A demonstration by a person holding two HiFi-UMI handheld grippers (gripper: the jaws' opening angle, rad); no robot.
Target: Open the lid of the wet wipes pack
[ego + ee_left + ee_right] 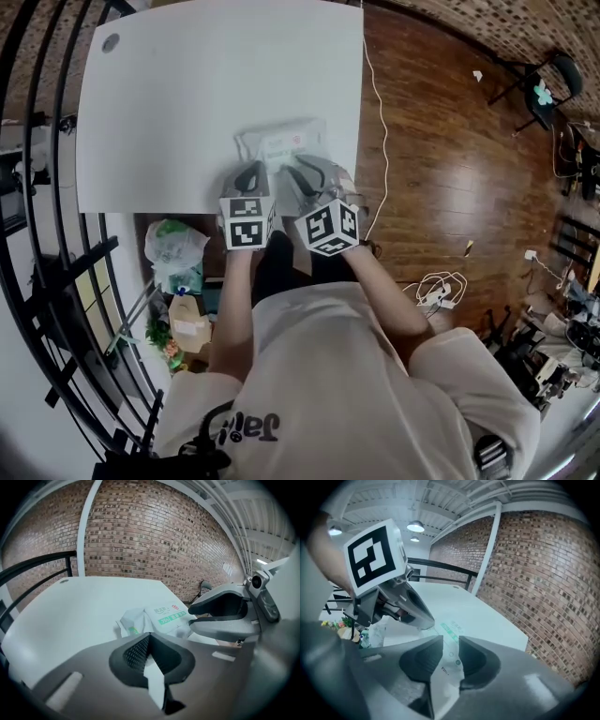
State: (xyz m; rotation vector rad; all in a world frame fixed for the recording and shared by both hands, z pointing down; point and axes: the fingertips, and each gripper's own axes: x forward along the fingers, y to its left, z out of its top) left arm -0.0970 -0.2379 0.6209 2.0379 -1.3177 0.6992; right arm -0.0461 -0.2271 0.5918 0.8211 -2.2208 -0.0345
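Observation:
A white wet wipes pack (286, 142) with green print lies at the near edge of the white table (187, 94), its lid flat. My left gripper (251, 172) is at the pack's near left part. In the left gripper view its jaws (149, 634) meet at the tips just short of the crinkled pack (164, 616), and I cannot tell whether they pinch it. My right gripper (298, 172) hovers over the pack's near right part. Its jaws (450, 641) stand apart, with the pack's top (452, 630) showing in the gap, not pressed by the pads.
The table's near edge runs just behind both grippers. A black railing (37, 234) stands at the left. Wooden floor (441, 169) with a white cable (380, 122) lies to the right. Bags and a box (178, 262) sit under the table.

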